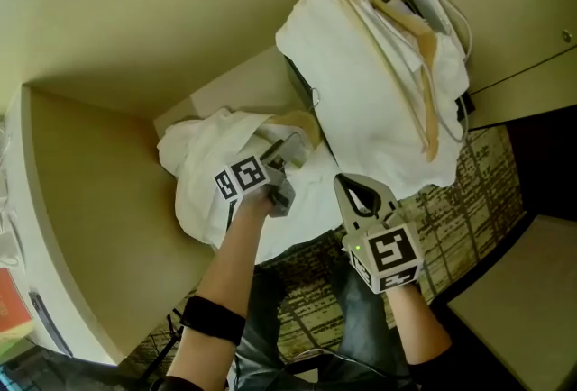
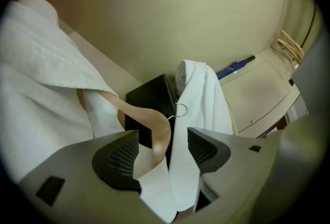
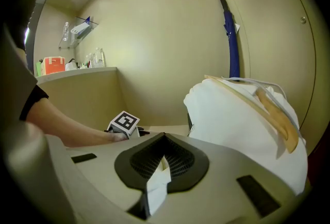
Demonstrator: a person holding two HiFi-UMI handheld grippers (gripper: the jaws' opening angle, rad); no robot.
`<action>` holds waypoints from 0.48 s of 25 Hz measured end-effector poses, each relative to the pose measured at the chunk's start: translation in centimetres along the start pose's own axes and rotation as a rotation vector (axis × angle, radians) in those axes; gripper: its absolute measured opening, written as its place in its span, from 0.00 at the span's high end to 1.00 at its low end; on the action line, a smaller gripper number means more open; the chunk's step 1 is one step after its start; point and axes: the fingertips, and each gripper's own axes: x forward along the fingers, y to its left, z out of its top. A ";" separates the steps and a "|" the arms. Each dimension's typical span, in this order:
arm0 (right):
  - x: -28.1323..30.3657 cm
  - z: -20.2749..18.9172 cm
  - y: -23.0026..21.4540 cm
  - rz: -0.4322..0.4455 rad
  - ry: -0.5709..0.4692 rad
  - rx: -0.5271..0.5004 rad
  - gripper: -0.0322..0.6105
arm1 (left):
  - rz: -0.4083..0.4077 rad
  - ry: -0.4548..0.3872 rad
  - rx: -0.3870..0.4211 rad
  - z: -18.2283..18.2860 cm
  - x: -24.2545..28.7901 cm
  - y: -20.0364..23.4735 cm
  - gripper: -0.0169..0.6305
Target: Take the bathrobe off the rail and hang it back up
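A white bathrobe [image 1: 203, 168] lies heaped on a low shelf, with a wooden hanger [image 2: 154, 122] inside its collar. My left gripper [image 1: 290, 152] is at that heap and open. The hanger's arm and a fold of white cloth lie loose between its pads [image 2: 121, 153]. My right gripper [image 1: 356, 191] is just right of it, shut on a strip of the bathrobe's cloth [image 3: 157, 187]. A second white robe [image 1: 361, 65] with wooden hangers [image 1: 410, 56] on top is draped over a black box [image 2: 149, 96]. No rail is in view.
A blue umbrella [image 3: 231, 37] leans in the corner behind the draped robe. Cupboard doors [image 1: 523, 11] are on the right, and patterned carpet [image 1: 478, 191] lies below. A counter [image 3: 77, 72] with bottles and a red box [image 3: 51, 64] stands at the left.
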 end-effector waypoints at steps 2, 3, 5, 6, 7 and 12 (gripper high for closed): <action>0.9 -0.8 -0.3 0.001 -0.010 -0.013 0.91 | 0.000 -0.018 -0.031 0.2 1.2 1.6 0.53; 1.3 -0.9 -0.3 0.004 -0.009 -0.008 0.91 | 0.000 -0.029 -0.050 0.3 1.8 2.3 0.53; 1.9 -1.2 -0.2 0.008 -0.005 0.001 0.91 | -0.009 -0.052 -0.094 0.4 3.0 3.3 0.53; 2.1 -1.3 -0.2 0.010 -0.005 -0.001 0.91 | -0.017 -0.061 -0.116 0.3 3.5 3.6 0.53; 2.4 -1.5 -0.2 0.011 -0.005 -0.003 0.91 | -0.026 -0.069 -0.136 0.3 4.0 3.8 0.53; 3.2 -2.3 -0.3 0.017 -0.007 -0.010 0.91 | -0.077 -0.144 -0.221 1.2 5.8 4.8 0.53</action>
